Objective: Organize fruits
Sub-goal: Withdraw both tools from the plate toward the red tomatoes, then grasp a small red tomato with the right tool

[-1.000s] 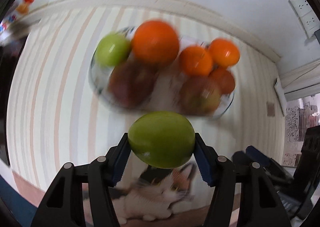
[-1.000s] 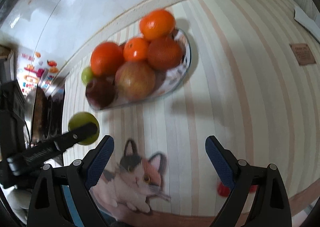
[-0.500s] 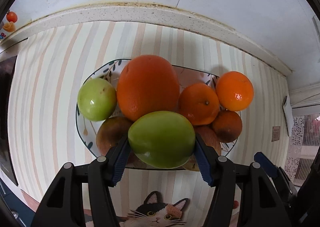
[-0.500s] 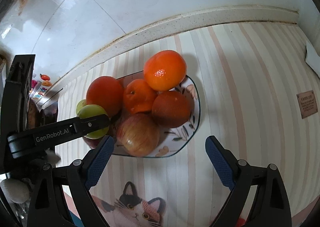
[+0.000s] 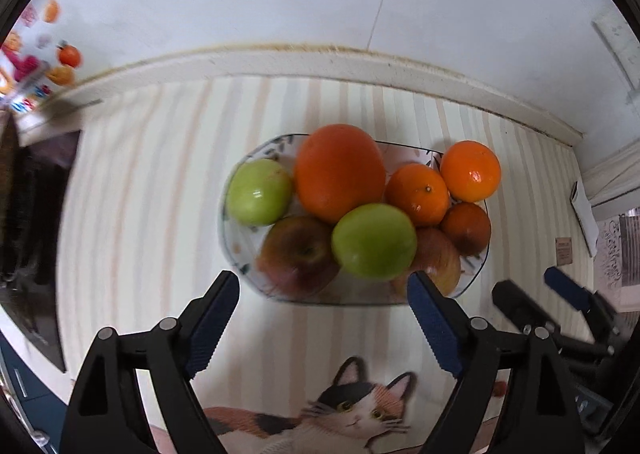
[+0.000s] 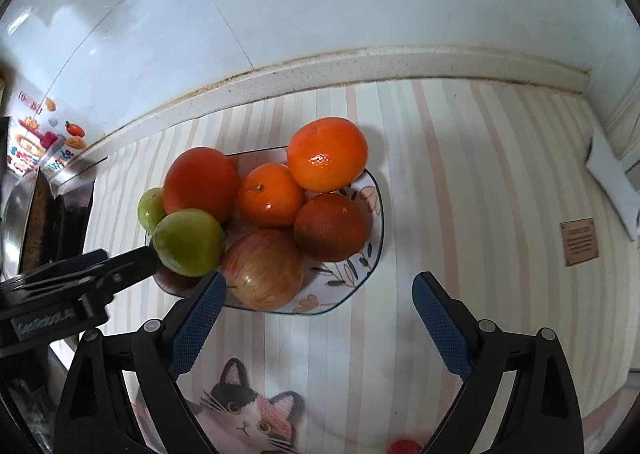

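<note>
Eight fruits heaped on the plate (image 5: 474, 280), which sits on the striped mat (image 5: 140, 213) below the wall ledge. Left to right across the plate in the left wrist view: green apple (image 5: 259, 191) at the plate's left rim, dark red apple (image 5: 298, 254) at the front left, big orange (image 5: 340, 172) behind it at the back, second green apple (image 5: 374, 241) on top of the heap at plate centre, resting on both red apples and touching the big orange. Then mandarin (image 5: 417, 193) right of centre, second red apple (image 5: 440, 266) at the plate's front right, mostly hidden under the green one, dark orange (image 5: 467, 228) toward the right rim, bright orange (image 5: 471, 170) at the back right corner, overhanging the rim. Left gripper (image 5: 323, 318) sits just in front of the plate, jaws spread wide, nothing between them; the top green apple lies beyond the fingertips, apart from both pads. In the right wrist view the left gripper's finger tip looks right at that apple's near side, contact unclear. Right gripper (image 6: 319, 312) also in front of the plate, toward its right half, jaws spread wide, empty. Cat print (image 6: 244, 410) on the mat in front of the plate, under both grippers. Small red thing (image 6: 404, 446) on the mat well in front of the plate, at the frame bottom, too cropped to identify. Brown label (image 6: 579, 241) on the mat well right of the plate. Left view a bit blurred at the edges
</note>
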